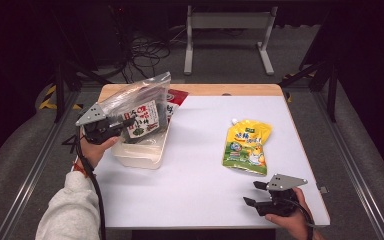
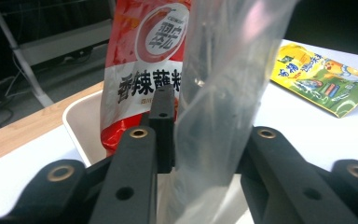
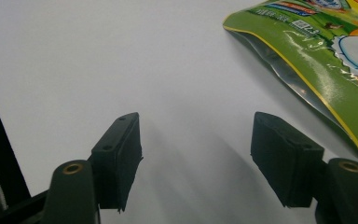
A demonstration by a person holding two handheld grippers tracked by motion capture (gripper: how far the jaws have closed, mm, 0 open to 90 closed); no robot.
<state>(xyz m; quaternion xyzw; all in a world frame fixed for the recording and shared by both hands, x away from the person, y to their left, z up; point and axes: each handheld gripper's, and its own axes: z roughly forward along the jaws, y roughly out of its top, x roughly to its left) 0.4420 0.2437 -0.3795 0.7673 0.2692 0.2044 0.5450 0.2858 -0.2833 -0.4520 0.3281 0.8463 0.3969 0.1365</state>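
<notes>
White table: left gripper clamps clear bag; printing Chinese.

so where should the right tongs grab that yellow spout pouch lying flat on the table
Probably the near bottom edge of the yellow spout pouch, coming in low from the person's side. It lies flat with its cap pointing away, and in the right gripper view its green gusset edge lifts slightly off the table, giving a lip. The right tongs are open and already face it.
</notes>
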